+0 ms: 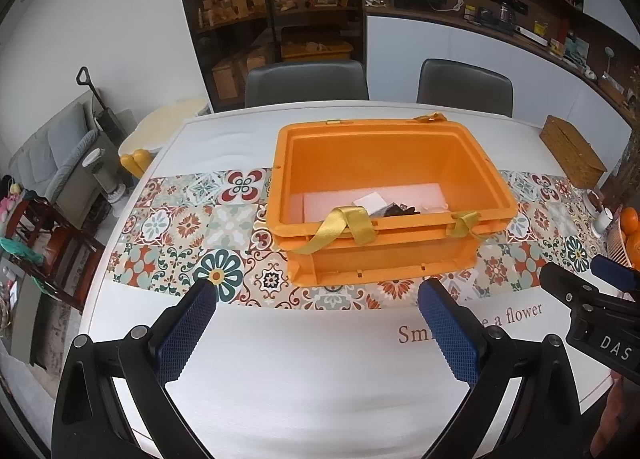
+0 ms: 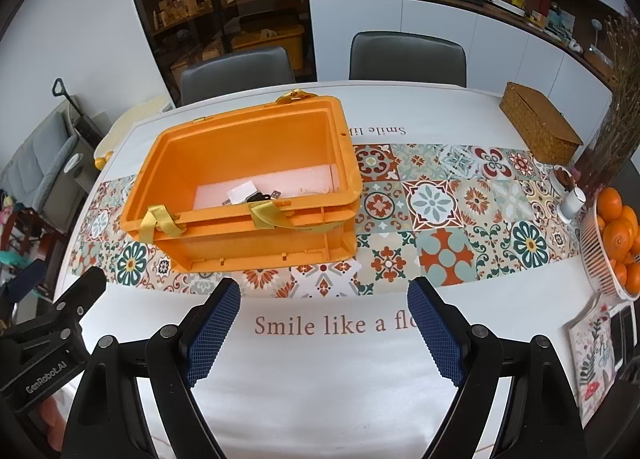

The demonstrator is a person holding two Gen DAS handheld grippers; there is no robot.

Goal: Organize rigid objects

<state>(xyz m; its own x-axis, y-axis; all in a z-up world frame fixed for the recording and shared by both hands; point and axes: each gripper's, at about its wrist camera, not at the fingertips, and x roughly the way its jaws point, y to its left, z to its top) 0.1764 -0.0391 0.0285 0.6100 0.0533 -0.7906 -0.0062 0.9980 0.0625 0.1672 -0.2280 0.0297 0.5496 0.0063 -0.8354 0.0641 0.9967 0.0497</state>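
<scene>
An open orange plastic crate (image 1: 384, 255) with gold straps (image 1: 340, 225) stands on the patterned runner, also in the right wrist view (image 2: 248, 243). Inside on a white liner lie a white card (image 1: 370, 202) and small dark items (image 1: 400, 211), seen again in the right wrist view (image 2: 242, 192) (image 2: 258, 197). My left gripper (image 1: 320, 295) is open and empty, just in front of the crate. My right gripper (image 2: 324, 291) is open and empty, in front and to the crate's right; its body shows in the left wrist view (image 1: 592, 299).
A woven box (image 2: 538, 127) sits at the far right of the table. A basket of oranges (image 2: 612, 243), a white cup (image 2: 572, 201) and a printed mat (image 2: 596, 355) are at the right edge. Two grey chairs (image 2: 408, 57) stand behind the table.
</scene>
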